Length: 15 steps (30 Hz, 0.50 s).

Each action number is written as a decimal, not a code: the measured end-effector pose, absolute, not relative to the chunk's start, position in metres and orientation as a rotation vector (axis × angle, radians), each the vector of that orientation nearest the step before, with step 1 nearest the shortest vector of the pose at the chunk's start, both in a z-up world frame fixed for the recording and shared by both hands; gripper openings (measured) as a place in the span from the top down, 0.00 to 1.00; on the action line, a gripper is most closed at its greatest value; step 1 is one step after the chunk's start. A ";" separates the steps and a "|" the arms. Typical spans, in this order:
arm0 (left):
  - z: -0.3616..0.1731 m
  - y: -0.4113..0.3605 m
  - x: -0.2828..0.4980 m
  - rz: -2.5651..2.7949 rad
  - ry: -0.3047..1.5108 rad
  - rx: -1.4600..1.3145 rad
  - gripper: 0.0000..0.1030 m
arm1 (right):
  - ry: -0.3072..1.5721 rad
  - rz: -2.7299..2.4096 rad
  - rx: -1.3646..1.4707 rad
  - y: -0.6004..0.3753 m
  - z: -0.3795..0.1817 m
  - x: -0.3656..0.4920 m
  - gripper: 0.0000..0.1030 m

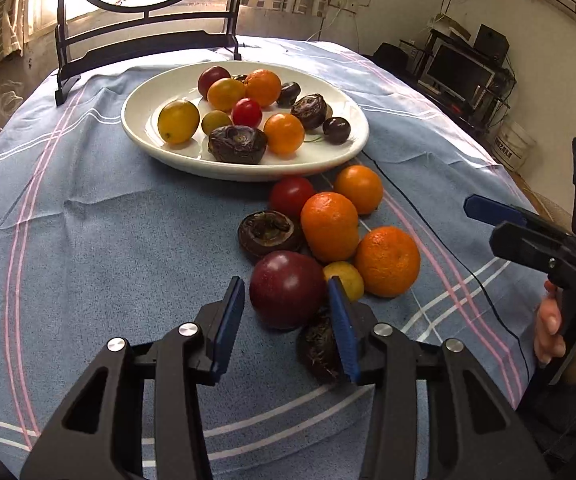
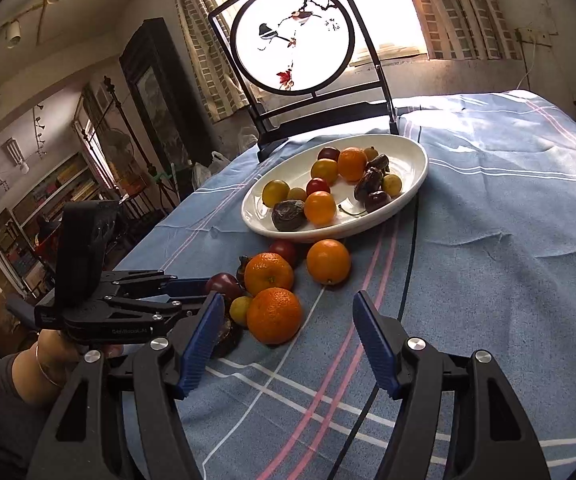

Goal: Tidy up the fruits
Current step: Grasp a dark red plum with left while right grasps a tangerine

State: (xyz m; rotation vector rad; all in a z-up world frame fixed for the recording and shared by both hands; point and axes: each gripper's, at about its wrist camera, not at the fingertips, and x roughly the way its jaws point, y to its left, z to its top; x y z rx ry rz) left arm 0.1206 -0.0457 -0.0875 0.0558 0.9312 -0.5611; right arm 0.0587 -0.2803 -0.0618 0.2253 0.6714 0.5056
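A white oval plate (image 1: 143, 128) (image 2: 412, 160) holds several small fruits: oranges, yellow and red tomatoes, dark chestnuts. In front of it lies a loose pile on the blue cloth: three oranges (image 1: 330, 226) (image 2: 273, 314), a red tomato (image 1: 291, 195), a dark red plum (image 1: 287, 289) (image 2: 223, 283), a small yellow fruit (image 1: 346, 278) and dark chestnuts (image 1: 269, 232). My left gripper (image 1: 285, 306) is open, its fingers on either side of the plum, just short of it. My right gripper (image 2: 288, 344) is open and empty, just right of the nearest orange.
A black-framed round painted screen (image 2: 292, 40) stands behind the plate at the table's far edge. A thin black cable (image 1: 440, 232) runs across the cloth right of the pile. The right gripper shows in the left wrist view (image 1: 496, 210).
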 end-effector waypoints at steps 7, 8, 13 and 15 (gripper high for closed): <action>-0.084 -0.036 0.120 -0.571 0.928 0.022 0.64 | 0.730 0.494 0.112 -0.260 -0.066 0.060 0.35; -0.080 -0.031 0.117 -0.573 0.912 0.002 0.64 | 0.742 0.496 0.089 -0.256 -0.067 0.060 0.35; -0.054 -0.006 0.098 -0.582 0.837 -0.066 0.64 | 0.809 0.490 -0.031 -0.230 -0.070 0.070 0.35; -0.047 0.000 0.091 -0.581 0.821 -0.066 0.64 | 0.838 0.478 -0.080 -0.219 -0.071 0.075 0.35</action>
